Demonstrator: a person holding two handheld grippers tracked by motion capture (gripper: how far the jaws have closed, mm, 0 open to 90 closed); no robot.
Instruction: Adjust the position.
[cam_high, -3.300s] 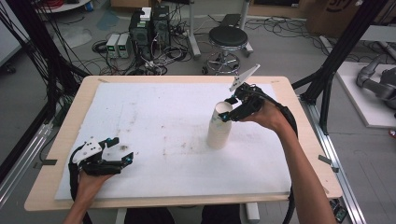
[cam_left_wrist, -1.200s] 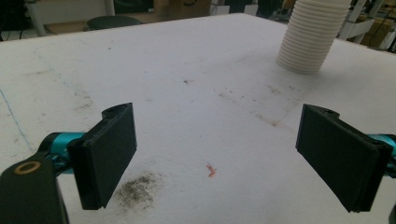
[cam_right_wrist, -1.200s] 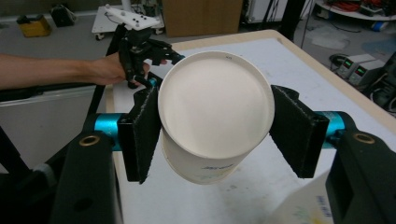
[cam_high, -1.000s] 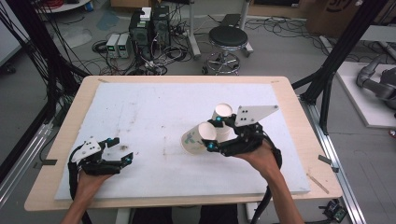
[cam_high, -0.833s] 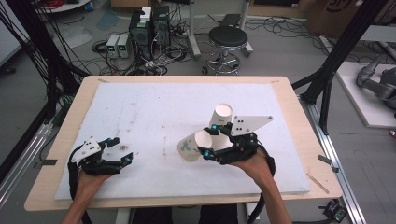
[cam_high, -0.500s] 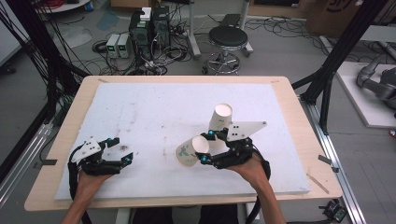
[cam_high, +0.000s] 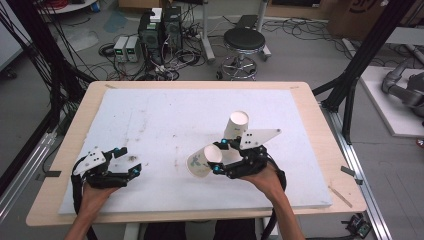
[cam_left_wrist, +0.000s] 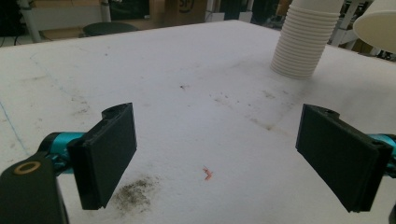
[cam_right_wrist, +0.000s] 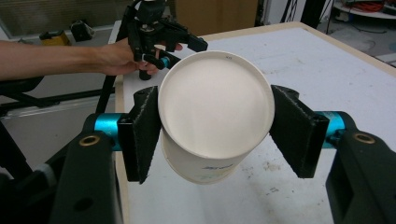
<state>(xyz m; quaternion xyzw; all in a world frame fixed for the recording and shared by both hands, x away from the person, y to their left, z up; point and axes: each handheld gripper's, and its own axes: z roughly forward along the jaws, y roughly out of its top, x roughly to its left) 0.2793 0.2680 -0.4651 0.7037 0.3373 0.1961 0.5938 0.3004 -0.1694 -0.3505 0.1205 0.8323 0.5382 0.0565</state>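
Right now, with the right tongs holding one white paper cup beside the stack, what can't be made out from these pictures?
- Held white paper cup: the right gripper view faces its closed base, so its mouth and inside are hidden.
- Tall stack of white paper cups: its top is cut off by the left gripper view's upper edge; the number of cups cannot be told.
- Cup's green print: too small in the high view to read.
- Right tongs: one pad hidden behind the cup there.

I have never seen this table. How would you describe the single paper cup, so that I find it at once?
Start at the white board that covers the wooden table, then go to the person's right hand near its front edge. The right tongs are shut on the single paper cup. Unlike the upside-down stack of cups just behind it, this cup is tilted on its side, bottom toward the hand, off the stack.
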